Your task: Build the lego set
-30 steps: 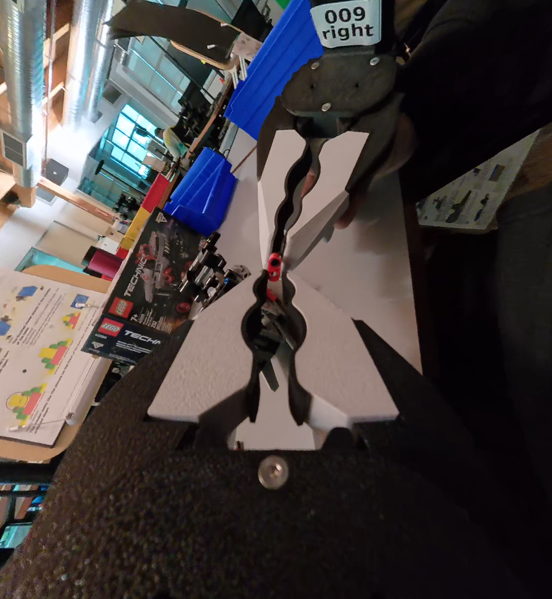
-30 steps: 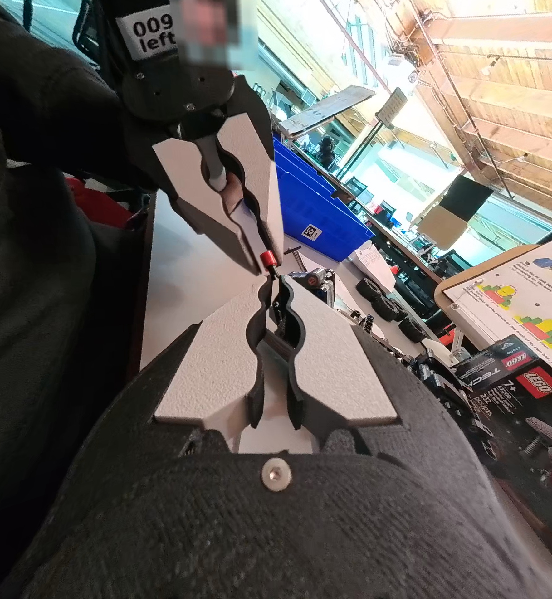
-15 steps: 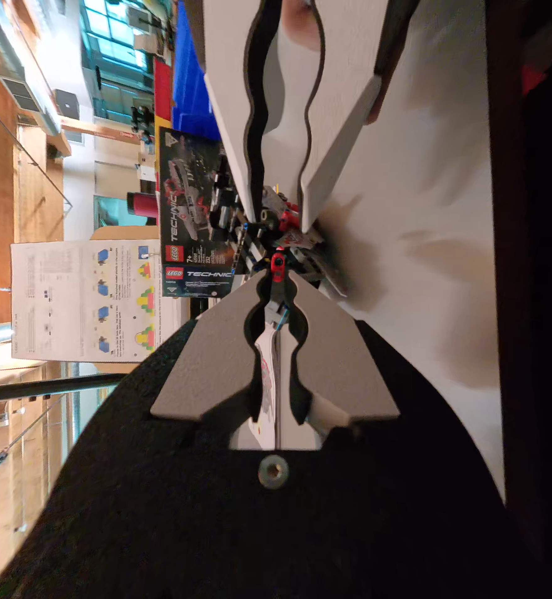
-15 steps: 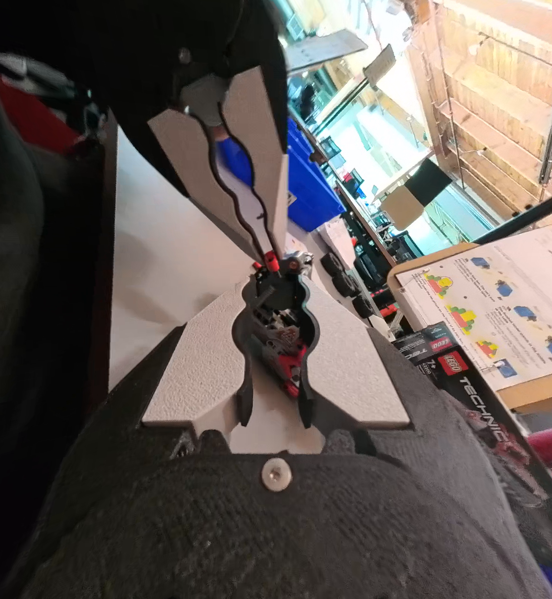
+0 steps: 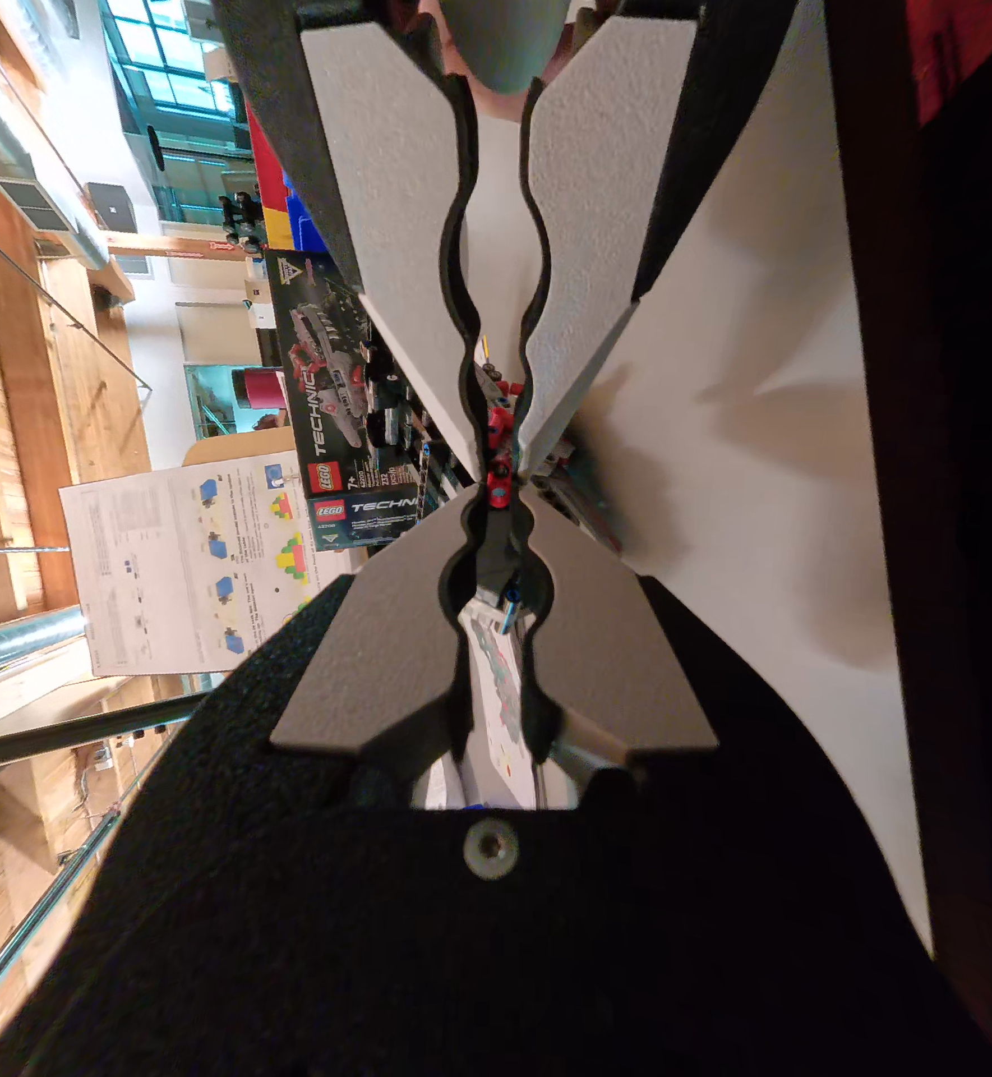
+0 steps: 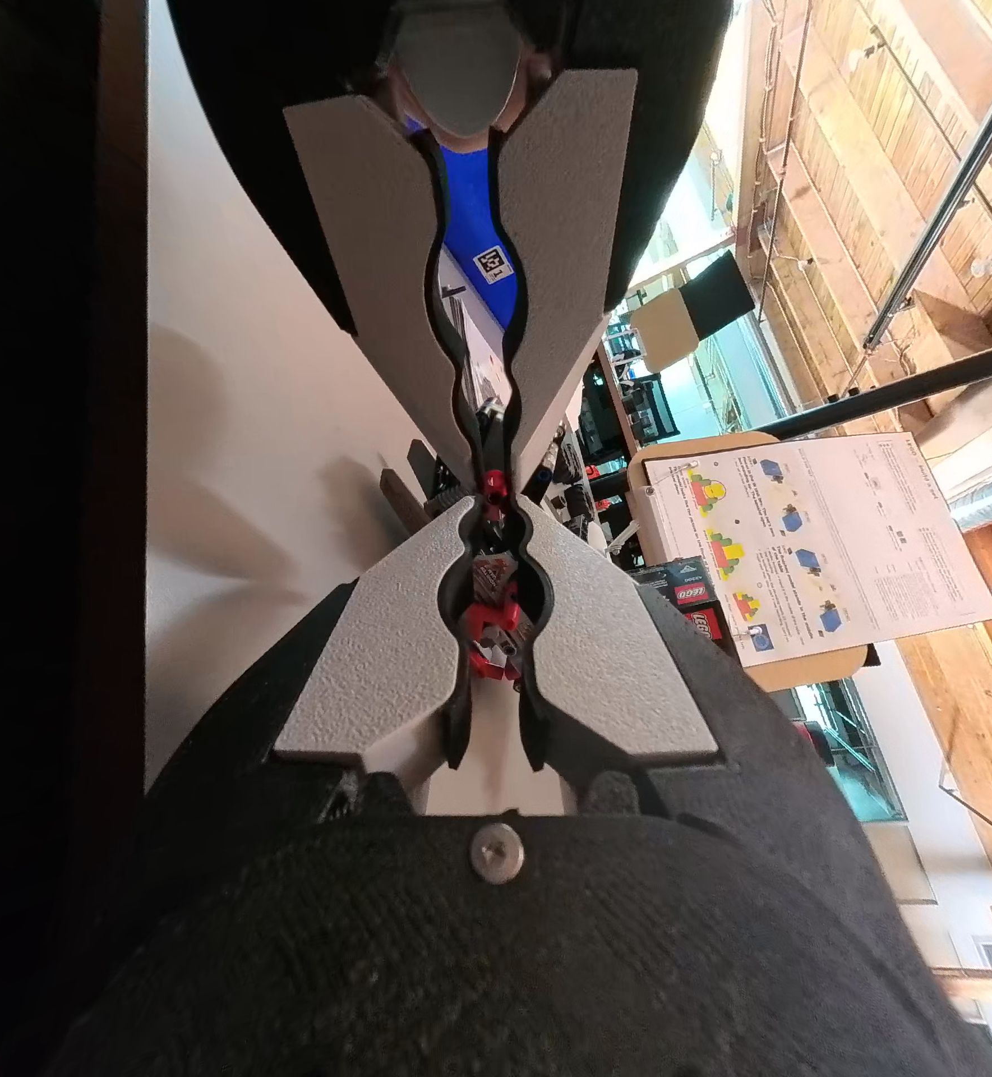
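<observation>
Left gripper (image 5: 496, 508) and right gripper (image 6: 494, 511) meet tip to tip above the white desk (image 5: 744, 361). Both sets of jaws are nearly closed, pinching the same small red lego connector (image 5: 499, 489) from opposite ends. Partly built lego model (image 6: 496, 623) sits behind; set box (image 5: 336, 408) stands further along the desk

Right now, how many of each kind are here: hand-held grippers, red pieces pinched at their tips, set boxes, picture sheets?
Hand-held grippers: 2, the left hand-held gripper and the right hand-held gripper
Small red piece where their tips meet: 1
Set box: 1
Picture sheet on a board: 1
Total: 5
</observation>
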Motion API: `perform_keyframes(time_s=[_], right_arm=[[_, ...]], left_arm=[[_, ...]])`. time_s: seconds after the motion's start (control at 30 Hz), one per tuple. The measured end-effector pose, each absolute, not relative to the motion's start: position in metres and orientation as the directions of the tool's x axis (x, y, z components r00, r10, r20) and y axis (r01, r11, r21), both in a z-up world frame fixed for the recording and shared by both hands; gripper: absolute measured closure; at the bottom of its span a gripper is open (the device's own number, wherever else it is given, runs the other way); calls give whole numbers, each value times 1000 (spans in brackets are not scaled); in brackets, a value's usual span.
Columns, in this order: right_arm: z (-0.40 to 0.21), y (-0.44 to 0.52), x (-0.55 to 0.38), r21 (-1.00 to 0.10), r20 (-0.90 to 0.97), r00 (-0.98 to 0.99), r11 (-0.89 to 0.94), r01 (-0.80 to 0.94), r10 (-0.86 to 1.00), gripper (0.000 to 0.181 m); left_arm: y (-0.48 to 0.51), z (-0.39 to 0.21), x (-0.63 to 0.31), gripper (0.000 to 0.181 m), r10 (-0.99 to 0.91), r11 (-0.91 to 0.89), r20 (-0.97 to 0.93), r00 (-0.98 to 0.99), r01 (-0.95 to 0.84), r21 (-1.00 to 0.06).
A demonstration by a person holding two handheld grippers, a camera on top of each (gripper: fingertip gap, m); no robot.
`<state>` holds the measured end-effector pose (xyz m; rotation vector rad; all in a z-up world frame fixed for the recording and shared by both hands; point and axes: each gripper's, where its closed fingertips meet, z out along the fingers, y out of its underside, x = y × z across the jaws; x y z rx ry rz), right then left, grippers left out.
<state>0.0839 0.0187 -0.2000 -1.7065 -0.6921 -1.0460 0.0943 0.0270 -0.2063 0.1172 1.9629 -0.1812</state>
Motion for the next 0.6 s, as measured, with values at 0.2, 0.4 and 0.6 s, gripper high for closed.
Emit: perform_keyframes(time_s=[0.2,0.4,0.6], right_arm=[[-201,21,85,-468,873,487,-341,816,-32,175],[-201,22,86,-505,854,518,-314,804,-46,176],[-208,26,90,-534,834,550,-311,786,-42,175]], left_arm=[[29,-208,95,177,-31,972,-909,-415,201,-125],[28,-208,96,177,-59,951,-895,-442,247,-184],[29,-213,98,177,-101,933,-879,-465,262,-245]])
